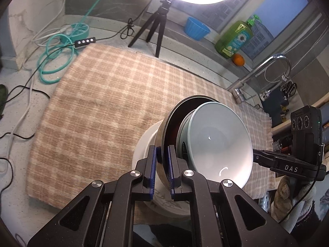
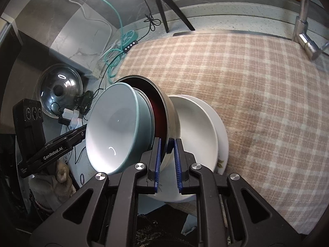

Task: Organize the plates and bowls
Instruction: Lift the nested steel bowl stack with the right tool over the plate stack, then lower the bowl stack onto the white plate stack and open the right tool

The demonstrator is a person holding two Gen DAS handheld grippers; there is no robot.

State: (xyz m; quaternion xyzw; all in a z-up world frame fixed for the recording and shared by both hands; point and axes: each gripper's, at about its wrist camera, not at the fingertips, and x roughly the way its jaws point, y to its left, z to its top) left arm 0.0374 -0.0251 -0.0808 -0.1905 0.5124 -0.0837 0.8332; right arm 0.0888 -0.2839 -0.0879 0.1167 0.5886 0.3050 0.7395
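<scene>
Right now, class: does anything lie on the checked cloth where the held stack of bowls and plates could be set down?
Nothing visible does. The checked cloth lies bare beyond the stack, which both grippers clamp by the steel bowl.

Glossy glazed bowl [image 1: 218, 142]; brushed steel bowl [image 2: 171, 119]; rough woven checked cloth [image 1: 107, 94].
</scene>
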